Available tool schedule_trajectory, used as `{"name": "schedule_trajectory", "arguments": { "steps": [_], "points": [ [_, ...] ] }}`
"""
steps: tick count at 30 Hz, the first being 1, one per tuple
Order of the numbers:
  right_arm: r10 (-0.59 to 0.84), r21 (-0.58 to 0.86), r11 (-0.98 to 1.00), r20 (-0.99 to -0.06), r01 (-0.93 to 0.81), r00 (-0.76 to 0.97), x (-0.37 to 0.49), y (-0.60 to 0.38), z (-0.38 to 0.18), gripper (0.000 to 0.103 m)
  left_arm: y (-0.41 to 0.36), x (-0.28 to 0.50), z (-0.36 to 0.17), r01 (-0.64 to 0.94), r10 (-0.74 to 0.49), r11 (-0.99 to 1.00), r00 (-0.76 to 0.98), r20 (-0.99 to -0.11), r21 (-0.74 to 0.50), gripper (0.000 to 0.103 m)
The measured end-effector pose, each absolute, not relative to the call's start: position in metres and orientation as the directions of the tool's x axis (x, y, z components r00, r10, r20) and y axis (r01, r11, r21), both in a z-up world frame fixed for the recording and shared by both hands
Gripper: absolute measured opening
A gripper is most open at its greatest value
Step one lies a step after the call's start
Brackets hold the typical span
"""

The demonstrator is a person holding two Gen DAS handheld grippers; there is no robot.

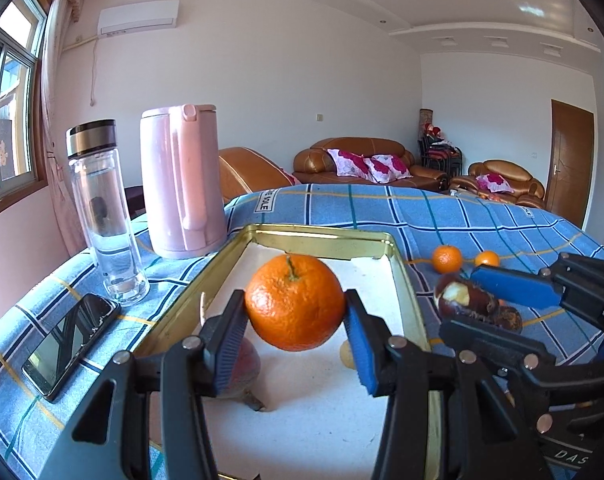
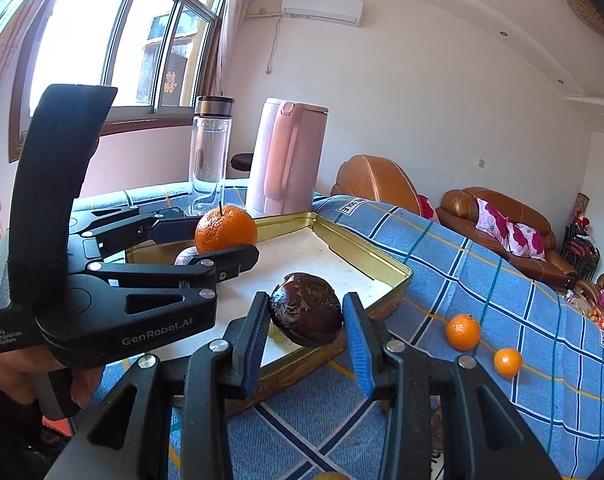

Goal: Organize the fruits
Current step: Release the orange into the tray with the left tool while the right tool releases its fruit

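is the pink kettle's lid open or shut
Shut: the pink kettle stands upright on the tablecloth, and its lid lies flat on the rim in both views.

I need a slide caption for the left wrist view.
Left gripper holds an orange above the gold tray.

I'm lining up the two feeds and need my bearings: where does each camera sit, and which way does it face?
Left wrist: on the left gripper, looking along its fingers over the tray towards the sofas; it grips the big orange; the right gripper shows at right.
Right wrist: on the right gripper, facing the window and kettle; it grips a dark fruit; the left gripper and a hand show at left.
Shared: tray, big orange, dark fruit, kettle, bottle, two small oranges.
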State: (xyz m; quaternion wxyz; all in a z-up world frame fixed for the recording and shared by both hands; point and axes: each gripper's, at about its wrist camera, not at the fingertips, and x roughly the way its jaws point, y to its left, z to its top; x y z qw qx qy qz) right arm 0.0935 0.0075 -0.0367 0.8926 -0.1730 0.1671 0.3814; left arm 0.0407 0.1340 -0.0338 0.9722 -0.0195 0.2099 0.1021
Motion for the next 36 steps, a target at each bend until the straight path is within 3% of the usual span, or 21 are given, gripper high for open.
{"name": "schedule_trajectory", "arguments": {
  "steps": [21, 36],
  "points": [
    [0.610, -0.196, 0.605, -0.509, -0.772, 0.607, 0.102, 0.043, -0.053, 0.040, 0.156, 0.060, -0.047, -0.213, 0.187, 0.977, 0.818, -0.543, 0.016, 0.050],
    [0.581, -0.188, 0.582, -0.584, -0.791, 0.567, 0.109, 0.054, -0.067, 0.040, 0.147, 0.065, -0.050, -0.172, 0.200, 0.980, 0.803, -0.561, 0.104, 0.050]
  ]
}}
